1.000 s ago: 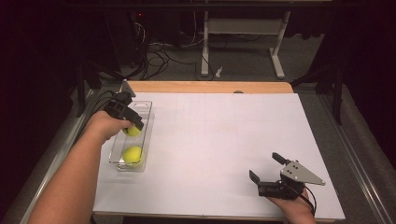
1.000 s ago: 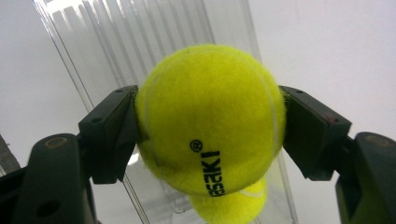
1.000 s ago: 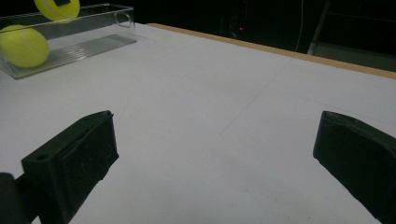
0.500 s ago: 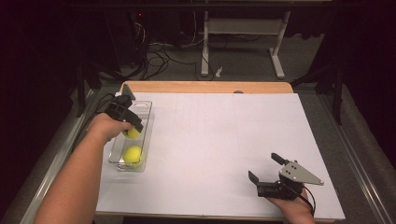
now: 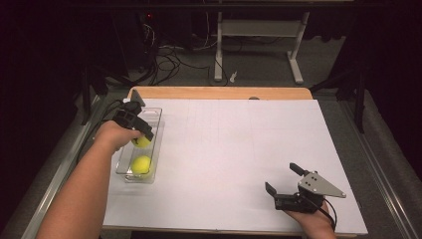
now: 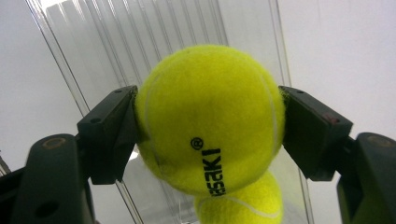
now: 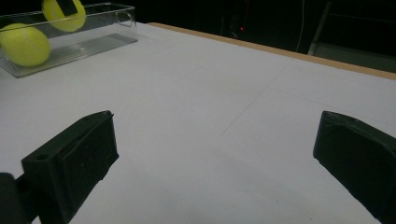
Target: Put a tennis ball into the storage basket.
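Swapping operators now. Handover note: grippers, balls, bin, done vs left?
Left gripper: shut on a tennis ball, held over the clear bin at the table's left.
Right gripper: open, holding nothing, low over the white table at its near right.
Second tennis ball: lying in the bin's near end.
Done: one ball gripped. Whether it is going in or coming out, the pictures cannot tell.
Left: probably finish moving the held ball.

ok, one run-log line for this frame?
left tongs: shut on tennis ball, over clear bin | second ball: in bin | right tongs: open, empty, over table
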Demonstrator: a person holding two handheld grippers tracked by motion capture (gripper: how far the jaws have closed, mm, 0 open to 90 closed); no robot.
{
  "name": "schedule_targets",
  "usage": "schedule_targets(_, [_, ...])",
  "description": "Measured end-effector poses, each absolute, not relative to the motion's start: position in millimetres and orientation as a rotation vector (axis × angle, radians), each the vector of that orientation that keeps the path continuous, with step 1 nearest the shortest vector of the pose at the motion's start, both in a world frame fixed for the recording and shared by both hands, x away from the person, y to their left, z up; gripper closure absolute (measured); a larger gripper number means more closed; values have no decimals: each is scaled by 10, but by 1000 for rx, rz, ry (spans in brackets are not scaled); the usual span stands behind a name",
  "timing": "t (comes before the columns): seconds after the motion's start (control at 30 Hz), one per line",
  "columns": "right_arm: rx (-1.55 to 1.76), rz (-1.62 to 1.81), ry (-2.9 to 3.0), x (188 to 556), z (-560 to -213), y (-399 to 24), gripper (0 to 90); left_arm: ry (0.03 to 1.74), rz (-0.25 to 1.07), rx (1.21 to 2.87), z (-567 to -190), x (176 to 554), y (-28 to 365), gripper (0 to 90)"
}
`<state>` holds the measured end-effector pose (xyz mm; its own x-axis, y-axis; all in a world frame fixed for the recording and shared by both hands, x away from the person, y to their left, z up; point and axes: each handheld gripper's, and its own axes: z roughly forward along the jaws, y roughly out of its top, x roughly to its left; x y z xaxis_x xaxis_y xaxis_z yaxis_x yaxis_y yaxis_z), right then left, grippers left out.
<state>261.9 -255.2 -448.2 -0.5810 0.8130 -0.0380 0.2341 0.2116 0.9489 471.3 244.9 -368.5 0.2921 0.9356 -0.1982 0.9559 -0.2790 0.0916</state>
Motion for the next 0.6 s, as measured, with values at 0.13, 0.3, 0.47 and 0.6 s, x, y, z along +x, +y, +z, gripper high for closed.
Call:
schedule_targets(0.13, [962, 1375, 1949, 2621, -4486, -2543, 4, 1736, -166, 2342, -3648, 4692, 2453, 190])
schedule_targets(0.3, [956, 1378, 1947, 2619, -4478, -2535, 3, 1688, -185, 2323, -3535, 4629, 2458, 52])
schedule_targets(0.47, [954, 1378, 1944, 2618, -4470, -2532, 4, 1693, -154, 2345, -3509, 4572, 2444, 23])
schedule_targets(0.6, [956, 1376, 1945, 2621, -4471, -2534, 3, 1673, -152, 2362, -3467, 4517, 2388, 20])
